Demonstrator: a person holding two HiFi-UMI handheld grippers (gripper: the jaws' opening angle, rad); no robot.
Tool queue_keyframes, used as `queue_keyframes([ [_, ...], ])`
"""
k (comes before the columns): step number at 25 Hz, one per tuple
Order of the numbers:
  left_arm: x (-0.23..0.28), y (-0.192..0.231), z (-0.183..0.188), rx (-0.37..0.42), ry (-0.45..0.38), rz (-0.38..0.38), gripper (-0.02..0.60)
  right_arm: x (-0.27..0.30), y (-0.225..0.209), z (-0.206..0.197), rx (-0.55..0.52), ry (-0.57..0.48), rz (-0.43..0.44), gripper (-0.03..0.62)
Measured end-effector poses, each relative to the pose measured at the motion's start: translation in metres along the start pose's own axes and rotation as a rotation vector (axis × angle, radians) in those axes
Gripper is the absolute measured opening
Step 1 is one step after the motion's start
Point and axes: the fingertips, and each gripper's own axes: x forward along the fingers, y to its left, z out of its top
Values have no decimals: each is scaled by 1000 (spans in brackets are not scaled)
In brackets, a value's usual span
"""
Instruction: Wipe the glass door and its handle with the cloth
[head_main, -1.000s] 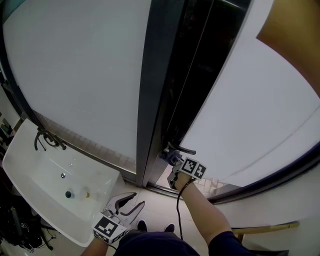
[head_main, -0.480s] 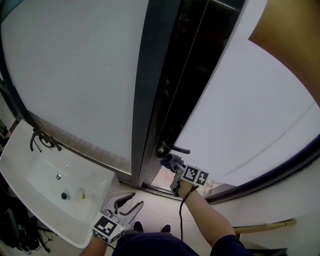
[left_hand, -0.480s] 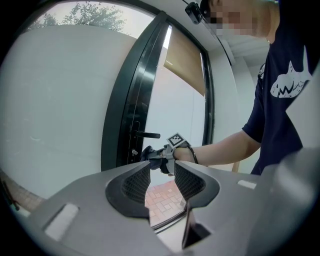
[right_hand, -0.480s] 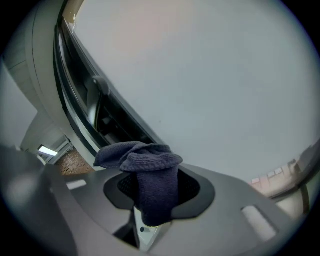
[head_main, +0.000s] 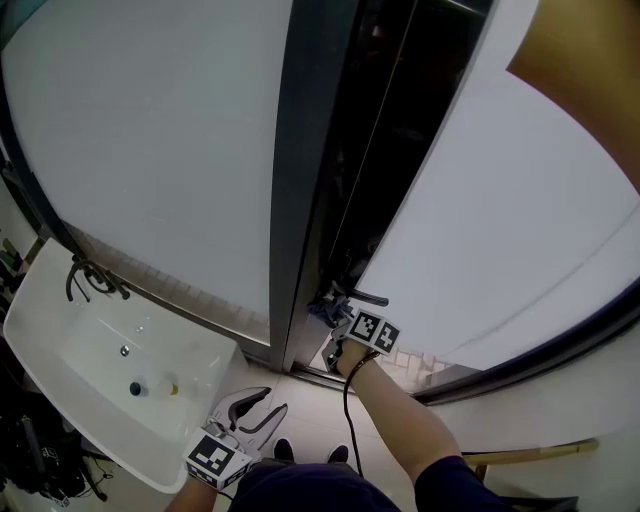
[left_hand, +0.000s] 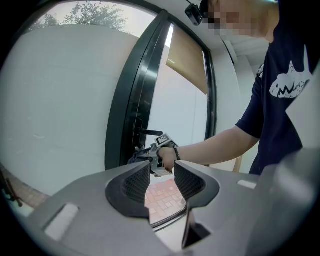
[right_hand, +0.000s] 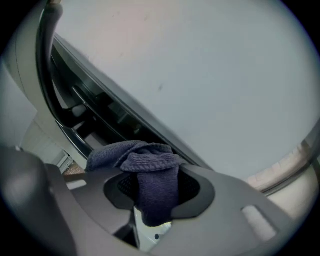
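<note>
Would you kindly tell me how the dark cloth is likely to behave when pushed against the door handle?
The cloth is probably floppy: it bunches and droops where the right gripper pinches it. Its ribbed knit looks soft, so it would likely mould round the handle rather than skid.

Frosted glass door (head_main: 500, 230), black lever handle (head_main: 372, 298) at its edge, bunched navy cloth (right_hand: 150, 175) just beside handle

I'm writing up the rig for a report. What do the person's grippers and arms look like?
Both the left gripper and right gripper are grey moulded plastic with two curved jaws lined by dark textured pads. Each carries a cube of black-and-white square markers. A thin black cable runs from the right one. The person wears a navy short-sleeved T-shirt with a white print.
</note>
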Motion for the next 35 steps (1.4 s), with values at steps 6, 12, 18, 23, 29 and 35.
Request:
queue_keyframes([
  [6, -1, 10, -5, -8, 8, 5, 146, 11, -2, -9, -104, 60, -43, 146],
  [12, 5, 9, -8, 9, 16, -24, 146, 25, -18, -28, -134, 118, -95, 146],
  [18, 5, 12, -11, -1, 24, -29, 146, 16, -26, -36, -170, 142, -62, 146],
  [23, 10, 6, -14, 5, 35, -52, 146, -48, -28, -65, -324, 187, -15, 146],
  [29, 30, -24, -10, 56, 47, -152, 146, -164, -21, -84, -452, 103, 32, 146],
  [35, 34, -62, -11, 91, 63, -203, 146, -267, -14, -86, -536, -50, 1, 146],
])
